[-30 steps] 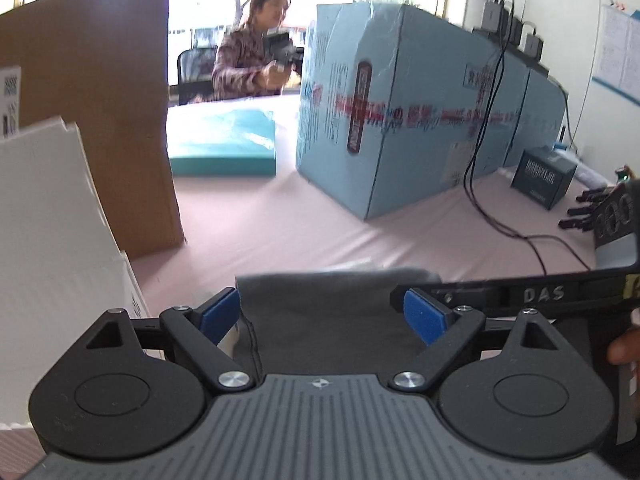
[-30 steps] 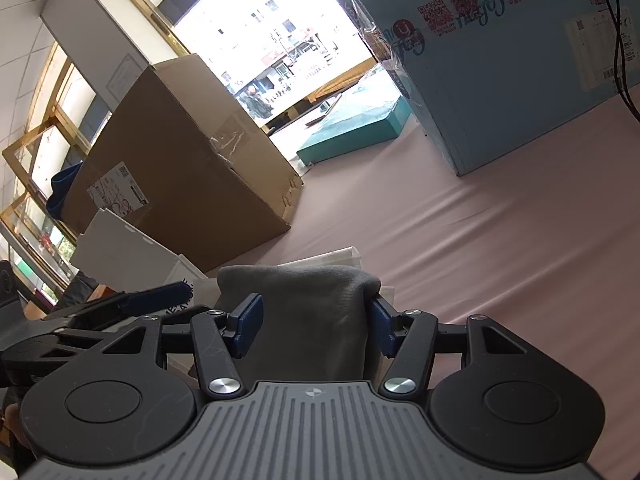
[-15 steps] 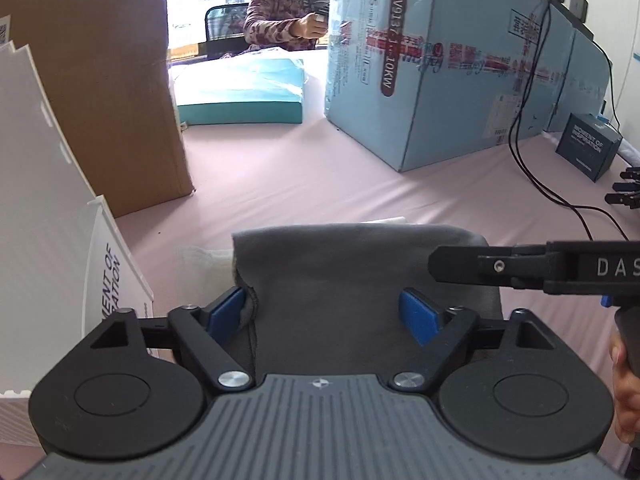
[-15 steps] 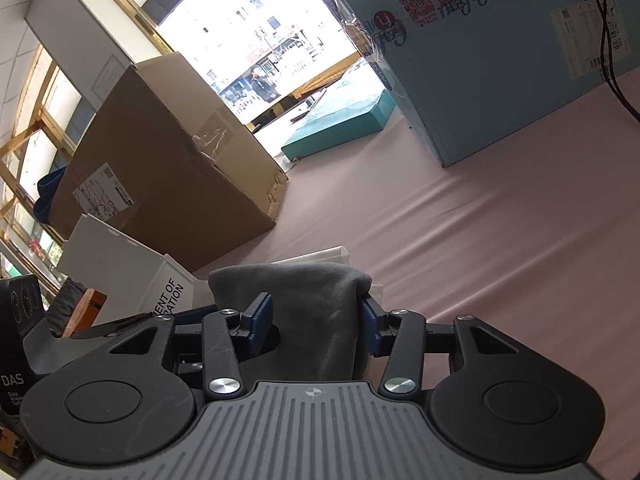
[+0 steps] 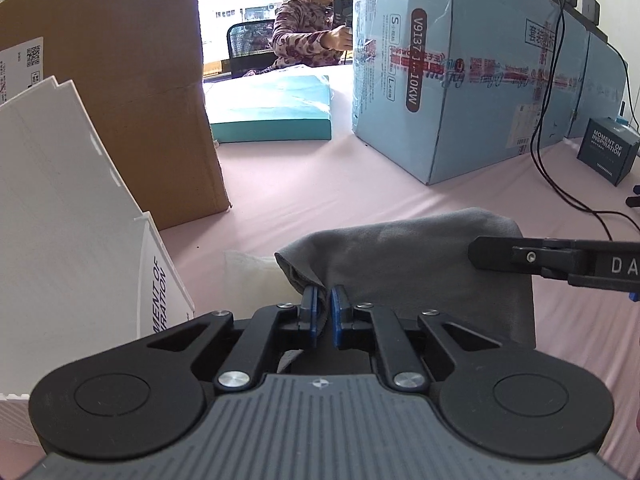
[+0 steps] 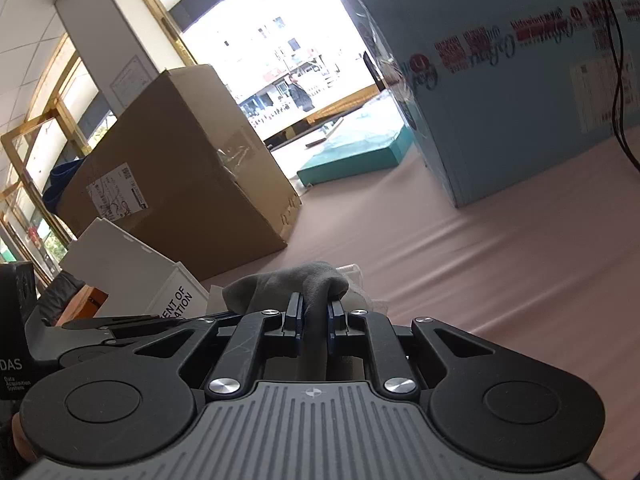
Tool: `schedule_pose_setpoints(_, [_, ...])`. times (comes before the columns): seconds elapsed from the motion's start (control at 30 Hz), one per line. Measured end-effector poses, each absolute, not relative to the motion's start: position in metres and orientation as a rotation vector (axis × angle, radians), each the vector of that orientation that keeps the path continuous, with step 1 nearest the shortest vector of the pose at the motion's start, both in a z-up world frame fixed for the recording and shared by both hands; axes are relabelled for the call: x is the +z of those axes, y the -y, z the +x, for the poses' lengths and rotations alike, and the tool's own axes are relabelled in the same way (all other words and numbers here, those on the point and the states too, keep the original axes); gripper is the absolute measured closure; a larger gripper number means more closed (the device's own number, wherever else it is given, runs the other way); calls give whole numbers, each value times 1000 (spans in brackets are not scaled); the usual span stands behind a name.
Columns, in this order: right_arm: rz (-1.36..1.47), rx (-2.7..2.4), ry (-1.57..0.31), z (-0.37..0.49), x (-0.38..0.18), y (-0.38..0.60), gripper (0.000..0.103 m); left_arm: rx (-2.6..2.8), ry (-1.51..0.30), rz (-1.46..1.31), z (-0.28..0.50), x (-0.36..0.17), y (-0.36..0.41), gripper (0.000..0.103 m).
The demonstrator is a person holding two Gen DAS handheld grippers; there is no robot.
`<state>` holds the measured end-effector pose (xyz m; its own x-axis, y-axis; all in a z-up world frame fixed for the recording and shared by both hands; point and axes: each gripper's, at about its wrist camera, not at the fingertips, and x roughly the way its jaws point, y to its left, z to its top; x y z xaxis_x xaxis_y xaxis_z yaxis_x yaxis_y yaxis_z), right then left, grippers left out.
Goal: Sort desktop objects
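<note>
A grey cloth point(image 5: 404, 256) lies bunched on the pink table point(image 5: 360, 184), over a white crumpled piece point(image 5: 256, 276). My left gripper point(image 5: 324, 304) is shut on the cloth's near left edge, blue pads pinching a fold. From the right edge of this view the right gripper's black arm point(image 5: 560, 260) reaches in over the cloth. In the right wrist view the same grey cloth point(image 6: 292, 284) is bunched up, and my right gripper point(image 6: 314, 312) is shut on it, the fabric squeezed between the pads. The left gripper's body point(image 6: 100, 332) shows at the left.
A white corrugated box point(image 5: 68, 216) stands close on the left, a brown carton point(image 5: 120, 80) behind it. A large blue carton point(image 5: 480, 80) with black cables point(image 5: 544, 120), a teal flat box point(image 5: 276, 112) and a small dark box point(image 5: 608, 148) sit farther back. A person point(image 5: 312, 32) sits beyond the table.
Both grippers went from open around the cloth to shut on it, and the cloth has bunched up between them. The left view has tilted down and moved closer.
</note>
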<state>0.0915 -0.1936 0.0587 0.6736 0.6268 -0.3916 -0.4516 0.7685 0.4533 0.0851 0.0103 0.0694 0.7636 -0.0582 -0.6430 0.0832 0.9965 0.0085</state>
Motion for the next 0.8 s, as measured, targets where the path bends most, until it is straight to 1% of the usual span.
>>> schedule_pose_setpoints(0.03, [323,628,-540,89,61,193,92,-76,-688,37,83,73,-11,103])
schedule_pose_setpoints(0.2, [321,656,-460,78,73,197,92,-88,-627,31,71,92,-13,103])
schedule_pose_setpoints(0.3, [349,665,-450,79,75,202,92,-103,-629,18,70,95,-14,103])
schedule_pose_setpoints(0.5, [353,656,-462,81,73,201,92,-103,-669,-13,78,89,-18,103])
schedule_pose_setpoints(0.8, [335,613,-543,91,59,193,92,-81,-697,-32,91,77,-32,103])
